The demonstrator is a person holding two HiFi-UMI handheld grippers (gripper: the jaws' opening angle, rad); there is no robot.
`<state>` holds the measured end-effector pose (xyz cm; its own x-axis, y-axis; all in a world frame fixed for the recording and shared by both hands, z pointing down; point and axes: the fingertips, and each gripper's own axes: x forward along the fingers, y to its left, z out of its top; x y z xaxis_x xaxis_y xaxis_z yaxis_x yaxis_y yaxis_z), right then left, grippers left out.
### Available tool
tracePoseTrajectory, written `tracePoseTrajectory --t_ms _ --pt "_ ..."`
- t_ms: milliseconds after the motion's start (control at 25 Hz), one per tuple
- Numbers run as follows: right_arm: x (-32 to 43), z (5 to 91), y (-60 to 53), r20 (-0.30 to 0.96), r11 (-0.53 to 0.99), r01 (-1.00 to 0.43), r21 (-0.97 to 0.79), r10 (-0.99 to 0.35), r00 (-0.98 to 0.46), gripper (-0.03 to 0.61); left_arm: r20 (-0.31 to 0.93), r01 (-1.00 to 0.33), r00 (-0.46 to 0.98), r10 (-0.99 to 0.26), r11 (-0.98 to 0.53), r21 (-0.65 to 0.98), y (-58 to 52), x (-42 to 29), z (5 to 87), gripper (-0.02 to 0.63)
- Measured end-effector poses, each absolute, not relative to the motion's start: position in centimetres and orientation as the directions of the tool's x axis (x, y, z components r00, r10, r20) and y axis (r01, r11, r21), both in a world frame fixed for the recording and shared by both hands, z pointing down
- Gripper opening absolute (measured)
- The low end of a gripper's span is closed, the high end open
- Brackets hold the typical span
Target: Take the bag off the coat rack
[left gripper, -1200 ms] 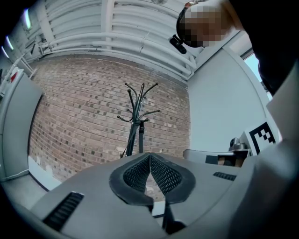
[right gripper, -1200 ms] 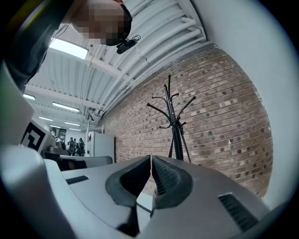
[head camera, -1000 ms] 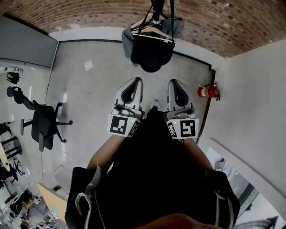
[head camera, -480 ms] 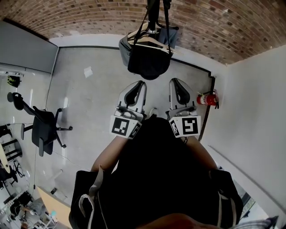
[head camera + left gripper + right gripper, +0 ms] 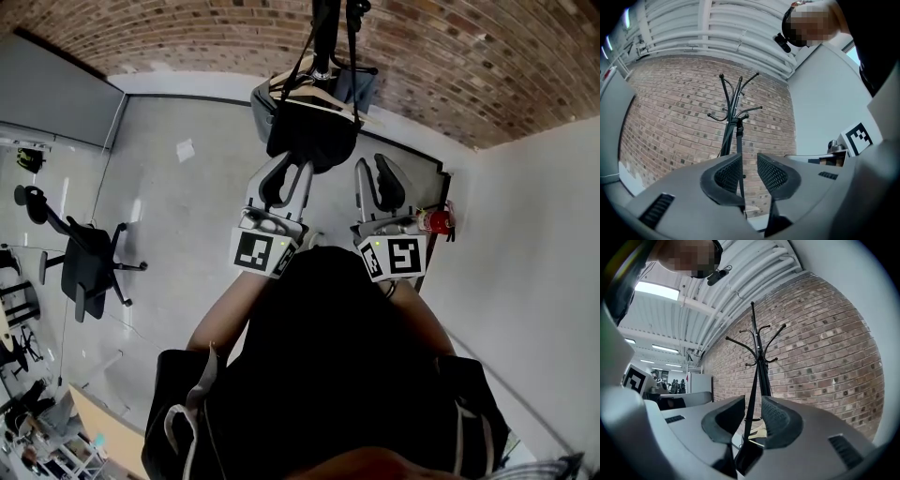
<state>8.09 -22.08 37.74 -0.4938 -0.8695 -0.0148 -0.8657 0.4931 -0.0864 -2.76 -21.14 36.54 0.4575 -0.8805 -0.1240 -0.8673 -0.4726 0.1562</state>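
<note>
Two tools have drawn nearer. The left tool [image 5: 291, 173] has just been opening its jaws, nothing held; the right tool [image 5: 375, 173] is likewise parted and empty. Just beyond, the bag [image 5: 309, 141] hangs on the coat rack [image 5: 326, 28], likely grasped next.

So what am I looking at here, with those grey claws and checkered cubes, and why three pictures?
No robot: a person holds a grey two-jaw gripper in each hand. The head view looks down from a camera on the person's head; the other two come from cameras riding on the left gripper and right gripper. Both face a black metal coat rack by the brick wall, where a black fabric bag hangs by its strap. Both are open, holding nothing; the left jaws have just been opening. A black office chair stands on the grey floor.
</note>
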Motion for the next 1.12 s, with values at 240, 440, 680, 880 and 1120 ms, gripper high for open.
tracePoseTrajectory --t_ms 240,440,680,880,1120 --pt "8.6 37.4 -24.4 -0.010 0.505 -0.858 -0.093 -0.862 -0.506 0.097 -0.151 -0.891 0.410 -0.900 -0.430 0.146 -23.5 -3.9 35.6 0.117" --pt "8.7 37.5 -26.7 0.004 0.495 -0.867 -0.058 -0.869 -0.496 0.097 -0.123 -0.895 0.404 -0.907 -0.419 0.154 -25.7 -4.6 36.1 0.118" --pt "8.8 37.2 -29.9 0.000 0.464 -0.886 -0.009 -0.886 -0.464 0.097 -0.133 -0.914 0.375 -0.918 -0.390 0.114 -27.6 -5.7 37.5 0.120" --pt "8.5 37.4 -31.7 0.016 0.460 -0.888 -0.017 -0.888 -0.460 0.097 -0.117 -0.921 0.366 -0.923 -0.377 0.100 -30.1 -6.0 37.8 0.120" --pt "7.7 38.2 -33.5 0.042 0.449 -0.893 0.019 -0.893 -0.448 0.097 -0.079 -0.921 0.375 -0.924 -0.381 0.083 -33.0 -5.9 38.5 0.120"
